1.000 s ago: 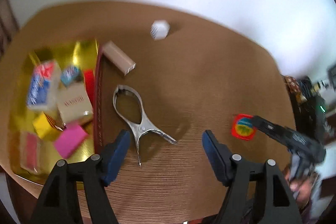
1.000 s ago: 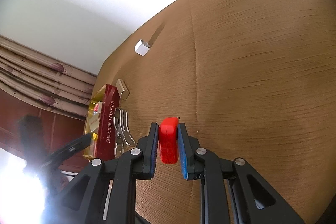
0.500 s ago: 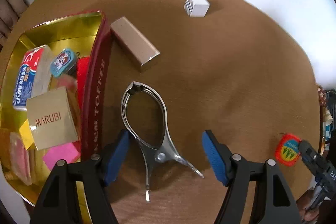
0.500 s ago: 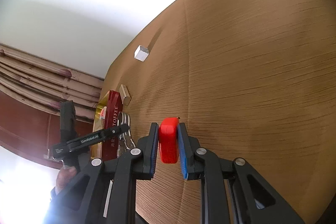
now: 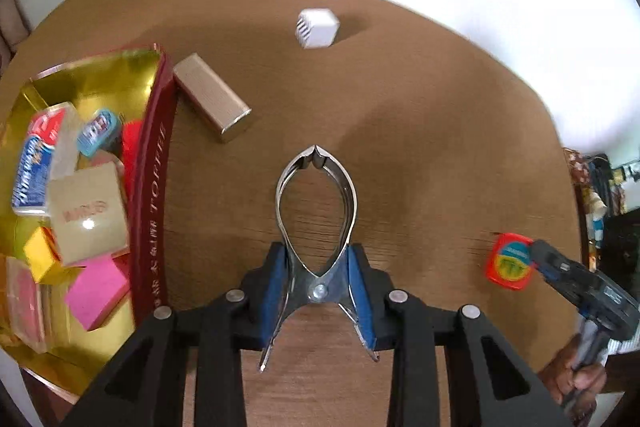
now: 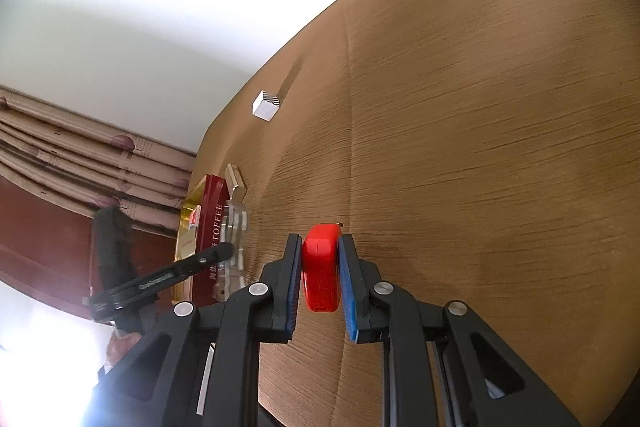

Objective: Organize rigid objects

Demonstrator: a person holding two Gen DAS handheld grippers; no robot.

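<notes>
My left gripper (image 5: pixel 316 267) is shut on the silver metal clamp (image 5: pixel 316 195), gripping it at its pivot; the clamp's loop points away over the brown table (image 5: pixel 420 131). My right gripper (image 6: pixel 320 267) is shut on a red tape measure (image 6: pixel 321 267), which also shows in the left wrist view (image 5: pixel 509 261). A red and gold toffee tin (image 5: pixel 150 163) at the left holds several small boxes. A tan box (image 5: pixel 212 103) lies beside the tin. A white cube (image 5: pixel 316 28) sits further back.
The tin (image 6: pixel 210 223), tan box (image 6: pixel 236 181) and white cube (image 6: pixel 266 105) also show in the right wrist view. A white wall runs behind the table. Curtains (image 6: pixel 80 155) hang at the left. Cluttered shelves (image 5: pixel 600 187) stand to the right.
My left gripper moved over the clamp and closed on its pivot; it was open before. The right gripper keeps hold of the tape measure and has barely moved.
</notes>
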